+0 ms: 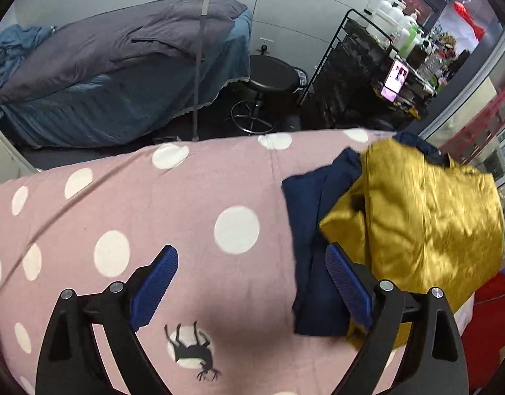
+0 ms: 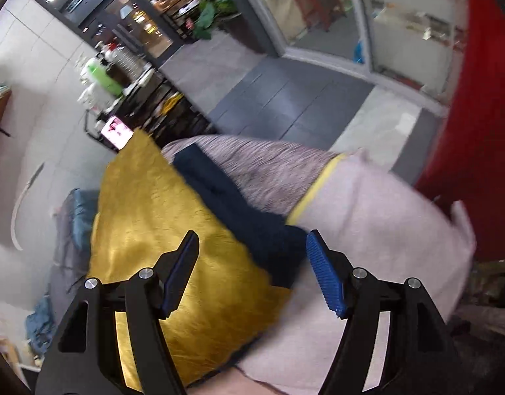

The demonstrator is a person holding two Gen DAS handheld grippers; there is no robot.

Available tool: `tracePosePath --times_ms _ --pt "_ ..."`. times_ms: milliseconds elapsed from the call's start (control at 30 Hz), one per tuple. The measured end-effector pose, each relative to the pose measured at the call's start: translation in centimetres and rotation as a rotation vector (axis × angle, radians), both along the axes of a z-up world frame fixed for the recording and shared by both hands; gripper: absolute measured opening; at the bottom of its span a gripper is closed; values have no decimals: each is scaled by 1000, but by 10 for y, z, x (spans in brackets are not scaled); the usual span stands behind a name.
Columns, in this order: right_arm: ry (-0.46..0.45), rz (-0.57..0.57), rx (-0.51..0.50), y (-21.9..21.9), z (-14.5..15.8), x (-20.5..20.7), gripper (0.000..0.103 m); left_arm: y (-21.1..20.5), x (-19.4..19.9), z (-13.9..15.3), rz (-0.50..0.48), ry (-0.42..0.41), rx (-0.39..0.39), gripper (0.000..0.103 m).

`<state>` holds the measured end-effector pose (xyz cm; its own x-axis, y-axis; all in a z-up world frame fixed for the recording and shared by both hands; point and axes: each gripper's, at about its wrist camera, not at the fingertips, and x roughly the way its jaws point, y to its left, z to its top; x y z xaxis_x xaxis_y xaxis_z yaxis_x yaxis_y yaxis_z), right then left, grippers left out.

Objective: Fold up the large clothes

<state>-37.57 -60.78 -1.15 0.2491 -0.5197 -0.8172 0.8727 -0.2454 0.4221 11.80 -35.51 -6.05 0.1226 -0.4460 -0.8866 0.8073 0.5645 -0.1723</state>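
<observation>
A shiny golden-yellow garment [image 1: 427,220] lies folded on top of a dark navy garment [image 1: 310,230] on a bed with a pink polka-dot cover [image 1: 153,204]. My left gripper [image 1: 252,283] hangs open above the cover, with its right finger over the navy cloth's left edge. Nothing sits between its blue pads [image 1: 155,288]. In the right wrist view the golden garment [image 2: 160,214] and the navy cloth [image 2: 249,217] lie below my right gripper [image 2: 252,273]. That gripper is open and holds nothing.
A massage bed with grey and blue covers [image 1: 120,65] stands beyond the near bed, with a black stool [image 1: 269,75] and a black cart of bottles [image 1: 384,49] to its right. A red panel [image 2: 476,115] stands at the right. A grey blanket [image 2: 262,171] lies beyond the navy cloth.
</observation>
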Motion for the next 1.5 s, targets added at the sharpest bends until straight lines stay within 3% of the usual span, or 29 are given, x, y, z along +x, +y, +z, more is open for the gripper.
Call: tracePosePath --times_ms 200,333,567,700,800,933,1167,1500 --pt "103 64 25 40 10 16 68 7 -60 -4 -114 -22 40 95" --pt "177 185 38 68 11 53 69 7 -97 -2 -185 16 60 95" --pt "347 479 64 124 0 147 70 9 -155 19 -236 20 22 95" --pt "436 598 9 151 10 191 71 5 -191 32 -287 -29 28 95" --pt "483 660 -55 164 27 217 78 3 -206 41 -280 -44 48 95" --pt "545 701 -119 176 54 238 83 -2 -216 53 -276 -99 63 95" --pt "526 704 -105 179 82 246 83 -16 -232 71 -316 -141 80 95" --pt "591 690 -81 182 84 240 83 -20 -244 73 -315 -204 112 95"
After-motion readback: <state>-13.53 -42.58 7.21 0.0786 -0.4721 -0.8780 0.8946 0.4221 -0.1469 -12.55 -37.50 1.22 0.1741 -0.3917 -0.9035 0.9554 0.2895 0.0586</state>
